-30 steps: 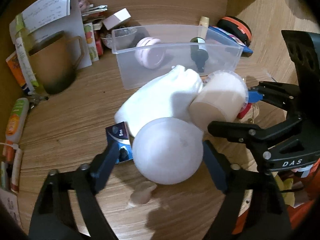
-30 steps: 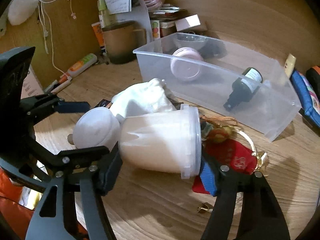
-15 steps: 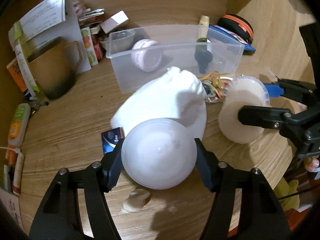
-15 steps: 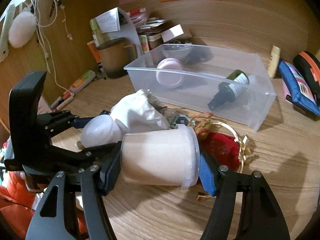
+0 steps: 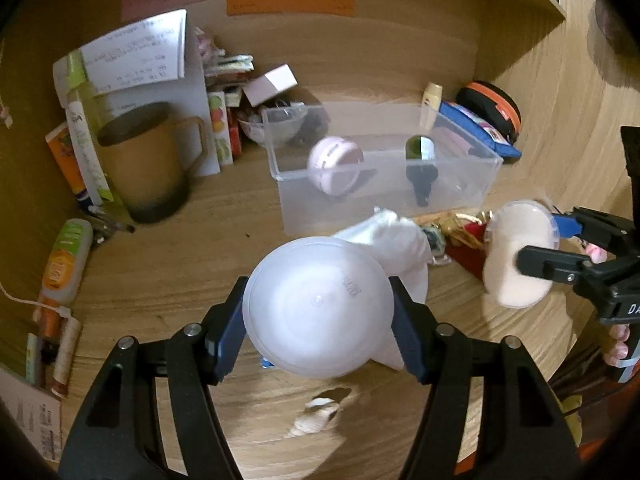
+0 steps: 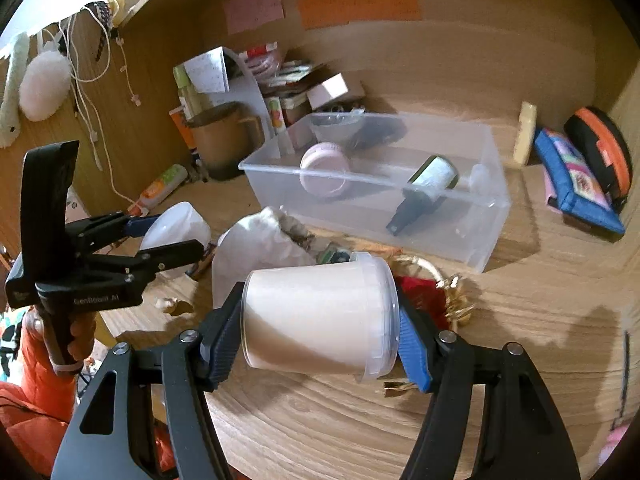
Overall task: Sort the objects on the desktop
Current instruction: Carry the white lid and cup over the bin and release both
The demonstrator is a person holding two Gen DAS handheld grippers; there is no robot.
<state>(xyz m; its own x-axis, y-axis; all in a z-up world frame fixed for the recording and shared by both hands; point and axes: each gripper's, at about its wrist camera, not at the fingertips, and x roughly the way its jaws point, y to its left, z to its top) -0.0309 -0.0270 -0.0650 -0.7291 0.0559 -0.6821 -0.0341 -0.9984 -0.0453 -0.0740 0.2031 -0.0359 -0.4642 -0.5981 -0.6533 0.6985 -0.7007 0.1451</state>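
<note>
While both my grippers hang above the desk [image 6: 520,320], each is clamped on something: left gripper [image 5: 318,314] has its pads tight on a white dome lid [image 5: 318,310]; those jaws were closing in the last second and sit at that width now. Right gripper [image 6: 320,334] is clamped end to end on a cream tub [image 6: 316,320] lying sideways, clear rim toward the blue pad.

Left view only: lid from the top, a shell-like scrap [image 5: 316,416] on the wood right under it, a blue corner peeking below the lid. Right gripper shows at the right edge with the tub end-on, blurred. Mug [image 5: 148,160] and papers in the back left corner, tube [image 5: 64,264] along the left edge.

Right view only: tub full length, left gripper side-on at left with a hand [image 6: 66,336] on its grip, red pouch [image 6: 424,300] with gold cord just behind the tub, cables and a white fluffy thing [image 6: 42,84] on the left wall.

Both views: clear bin [image 6: 492,236] mid-desk toward the back, holding a pink jar [image 6: 324,172] on its side and a green dropper bottle [image 6: 424,192] lying flat. White cloth bag [image 6: 260,248] between bin and grippers, on the wood. Blue pouch [image 6: 576,184] and black-orange case [image 6: 600,148] in the back right corner.

Surface: wood-grain desk in a wooden alcove, sticky notes [image 6: 360,4] on the back wall.
</note>
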